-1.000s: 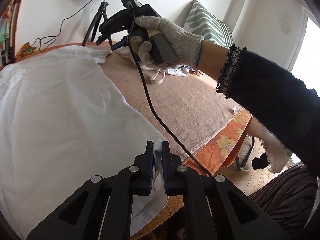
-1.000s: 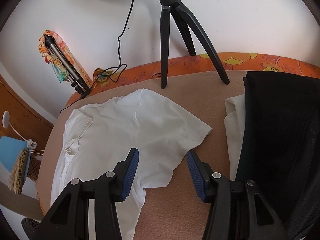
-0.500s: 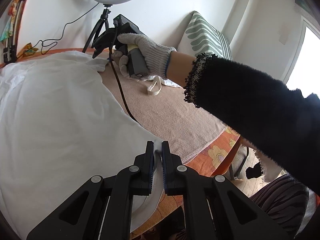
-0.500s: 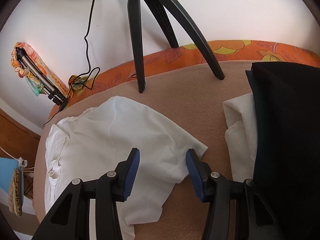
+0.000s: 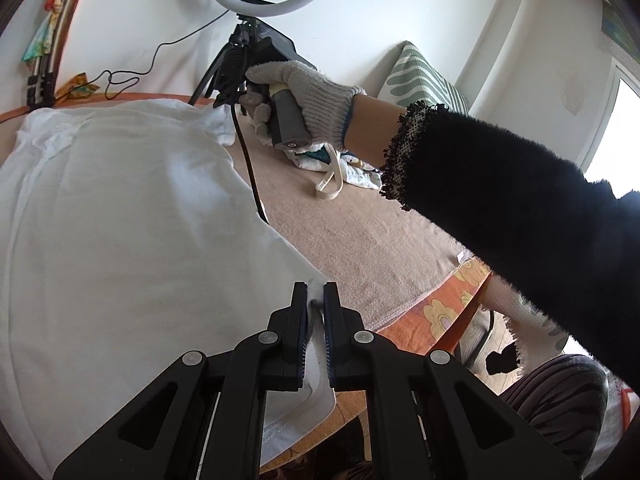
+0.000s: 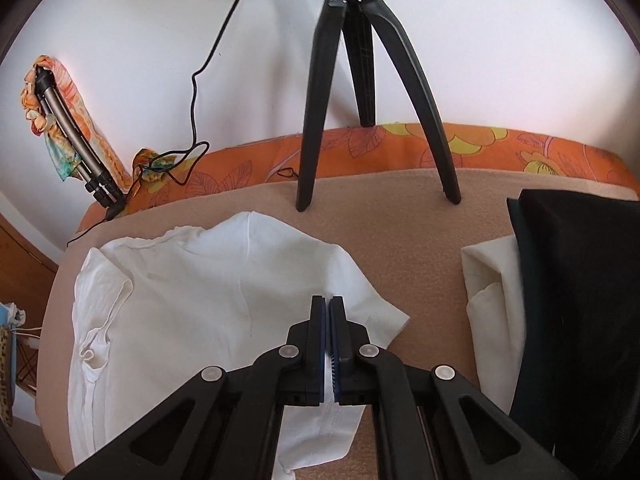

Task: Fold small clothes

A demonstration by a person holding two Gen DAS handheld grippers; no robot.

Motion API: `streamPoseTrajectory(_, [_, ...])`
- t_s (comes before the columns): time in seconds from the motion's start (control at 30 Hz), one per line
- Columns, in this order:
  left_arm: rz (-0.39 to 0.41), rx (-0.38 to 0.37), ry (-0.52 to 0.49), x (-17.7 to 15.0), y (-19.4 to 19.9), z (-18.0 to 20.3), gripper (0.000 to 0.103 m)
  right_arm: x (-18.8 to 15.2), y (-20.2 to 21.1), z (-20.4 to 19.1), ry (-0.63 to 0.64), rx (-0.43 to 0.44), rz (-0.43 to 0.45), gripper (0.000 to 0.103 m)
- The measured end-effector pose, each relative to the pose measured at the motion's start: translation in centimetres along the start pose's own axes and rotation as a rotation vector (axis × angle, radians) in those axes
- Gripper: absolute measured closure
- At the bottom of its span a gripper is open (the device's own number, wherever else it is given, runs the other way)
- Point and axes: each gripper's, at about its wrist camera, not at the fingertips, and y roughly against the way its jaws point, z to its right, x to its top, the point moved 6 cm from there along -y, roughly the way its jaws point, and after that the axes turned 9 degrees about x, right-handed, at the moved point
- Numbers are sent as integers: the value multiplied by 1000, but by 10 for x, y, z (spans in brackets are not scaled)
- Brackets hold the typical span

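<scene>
Left wrist view: the left gripper [image 5: 315,298] is clenched on a pinch of white fabric at the near hem corner of the white T-shirt [image 5: 120,220]. Right wrist view: the right gripper [image 6: 328,312] is likewise clamped on shirt fabric, at the sleeve [image 6: 380,312] end. The shirt lies spread on the tan blanket [image 5: 360,232], which covers an orange floral cloth [image 6: 400,148].

Risks, as judgement:
- Each jaw holds only a thin fold. A quick lift could pull the fabric free.
- The right gripper's cable [image 5: 250,168] trails across the shirt edge. It could drag or wrinkle the cloth during the fold.
- The tripod [image 6: 360,80] legs stand just beyond the shirt. A wide sweep could strike them.

Materials: the shirt is soft, limp knit with a stitched hem and a creased collar. The blanket is matte and fuzzy, likely giving friction against sliding. A cream folded cloth [image 6: 488,280] and a black garment [image 6: 580,300] lie to the right, apart from the shirt.
</scene>
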Motion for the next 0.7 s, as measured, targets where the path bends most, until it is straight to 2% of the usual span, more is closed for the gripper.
streamPoseTrajectory(0.2, [22,15,45,-6,18,-16,97,15,13,-40,92,-54,8,103])
streamPoseTrajectory(0.37, [51,58,96,-14,38,-40,97,22,13,-95,223,-111,-4,103])
streamPoseTrajectory(0.7, [49,128,170,-38,60,-79,97,6,-33,-208,422,-150,-64,103])
